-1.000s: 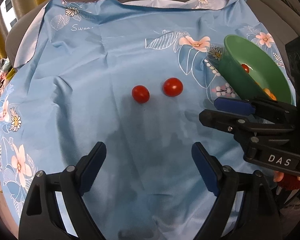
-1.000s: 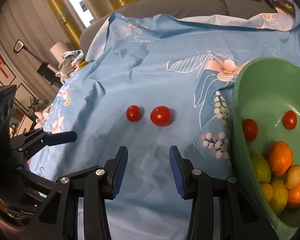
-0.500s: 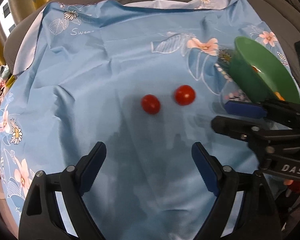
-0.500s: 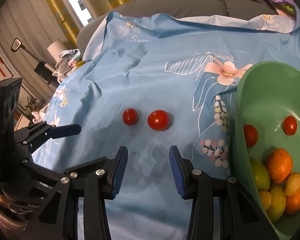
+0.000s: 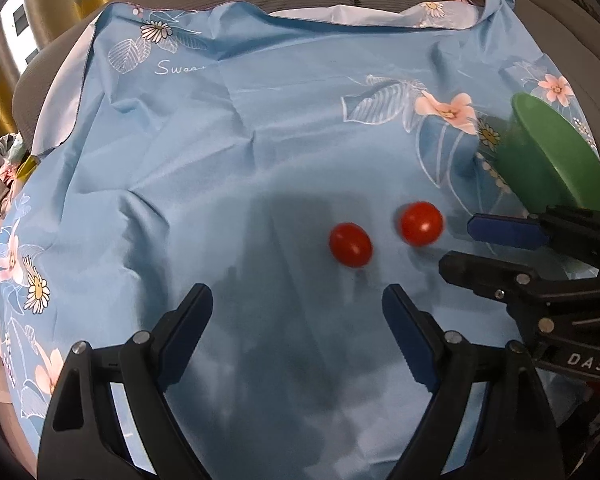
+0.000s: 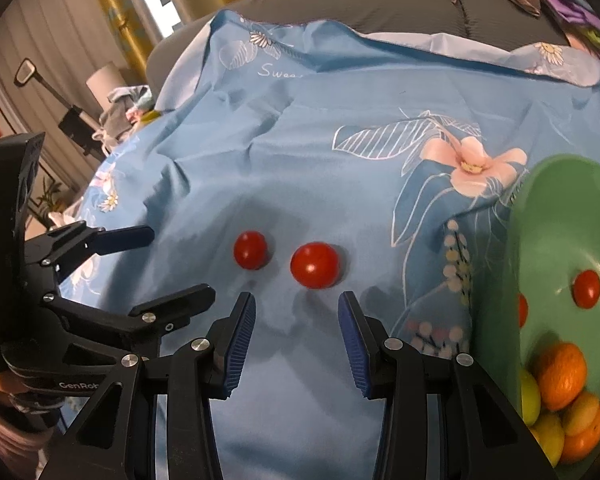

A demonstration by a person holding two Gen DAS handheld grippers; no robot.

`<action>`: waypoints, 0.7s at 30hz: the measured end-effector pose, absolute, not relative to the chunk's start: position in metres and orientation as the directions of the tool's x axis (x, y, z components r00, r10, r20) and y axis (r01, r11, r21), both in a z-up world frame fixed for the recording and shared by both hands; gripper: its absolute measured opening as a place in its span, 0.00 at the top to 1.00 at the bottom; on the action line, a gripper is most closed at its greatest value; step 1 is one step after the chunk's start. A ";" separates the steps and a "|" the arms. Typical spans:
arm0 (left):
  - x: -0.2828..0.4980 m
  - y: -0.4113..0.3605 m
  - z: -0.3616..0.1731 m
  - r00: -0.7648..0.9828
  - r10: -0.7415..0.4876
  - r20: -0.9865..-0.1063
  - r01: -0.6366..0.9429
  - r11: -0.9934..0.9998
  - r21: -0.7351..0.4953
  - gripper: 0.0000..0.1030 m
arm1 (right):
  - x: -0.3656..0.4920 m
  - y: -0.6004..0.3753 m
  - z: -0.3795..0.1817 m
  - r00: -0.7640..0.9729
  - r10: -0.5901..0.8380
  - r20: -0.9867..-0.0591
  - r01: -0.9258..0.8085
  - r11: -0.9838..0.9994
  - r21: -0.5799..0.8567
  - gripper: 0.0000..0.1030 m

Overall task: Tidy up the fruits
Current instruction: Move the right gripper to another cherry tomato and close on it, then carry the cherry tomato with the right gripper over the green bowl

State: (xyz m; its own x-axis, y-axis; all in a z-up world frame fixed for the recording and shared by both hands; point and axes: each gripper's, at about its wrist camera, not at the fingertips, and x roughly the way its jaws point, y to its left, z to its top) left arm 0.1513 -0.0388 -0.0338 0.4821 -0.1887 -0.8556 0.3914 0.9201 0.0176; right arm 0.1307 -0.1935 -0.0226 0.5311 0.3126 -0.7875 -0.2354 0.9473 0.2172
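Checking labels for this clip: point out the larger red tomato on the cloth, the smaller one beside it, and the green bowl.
Larger round red tomato (image 6: 314,265), right wrist view, centre of its skin.
Smaller red tomato (image 6: 250,250), right wrist view, its middle.
Green plastic bowl (image 6: 560,216), right wrist view, bare inner wall.

Cloth (image 6: 340,168): light blue, printed with pink flowers, white daisies and white-outlined leaves. Two tomatoes (image 6: 314,265) (image 6: 250,250): glossy red. Bowl (image 6: 560,208): green; contents red, orange and yellow-green. Right gripper (image 6: 296,334): black with blue ribbed pads. Curtain (image 6: 116,8): yellow, patterned.

Green bowl (image 6: 560,216) cut off right; 1 tomato (image 6: 522,310) half-hidden by rim.
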 end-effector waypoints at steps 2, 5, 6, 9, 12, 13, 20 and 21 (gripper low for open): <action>0.154 -0.034 -0.035 0.480 -0.200 -0.854 0.387 0.922 0.002 0.16 | 0.138 -0.191 -0.025 0.524 0.295 -0.799 -0.232 0.952 0.199 0.58; 0.154 -0.028 -0.036 0.481 -0.208 -0.852 0.386 0.922 -0.007 0.16 | 0.148 -0.184 -0.030 0.514 0.259 -0.818 -0.242 0.958 0.152 0.58; 0.154 -0.027 -0.036 0.479 -0.213 -0.851 0.389 0.921 -0.012 0.16 | 0.151 -0.182 -0.031 0.511 0.249 -0.823 -0.244 0.960 0.139 0.58; 0.155 -0.024 -0.037 0.472 -0.233 -0.850 0.392 0.919 -0.034 0.16 | 0.161 -0.179 -0.036 0.505 0.229 -0.832 -0.245 0.963 0.116 0.58; 0.156 -0.024 -0.036 0.474 -0.253 -0.844 0.396 0.917 -0.052 0.16 | 0.166 -0.176 -0.040 0.499 0.217 -0.839 -0.253 0.962 0.098 0.58; 0.157 -0.026 -0.035 0.474 -0.257 -0.842 0.397 0.916 -0.056 0.16 | 0.166 -0.176 -0.041 0.506 0.214 -0.836 -0.256 0.962 0.092 0.62; 0.160 -0.044 -0.037 0.462 -0.289 -0.838 0.434 0.898 -0.070 0.17 | 0.138 -0.184 -0.021 0.574 0.235 -0.784 -0.266 0.960 0.093 0.67; 0.161 -0.048 -0.038 0.459 -0.287 -0.841 0.441 0.895 -0.066 0.19 | 0.132 -0.187 -0.019 0.588 0.209 -0.782 -0.254 0.965 0.067 0.67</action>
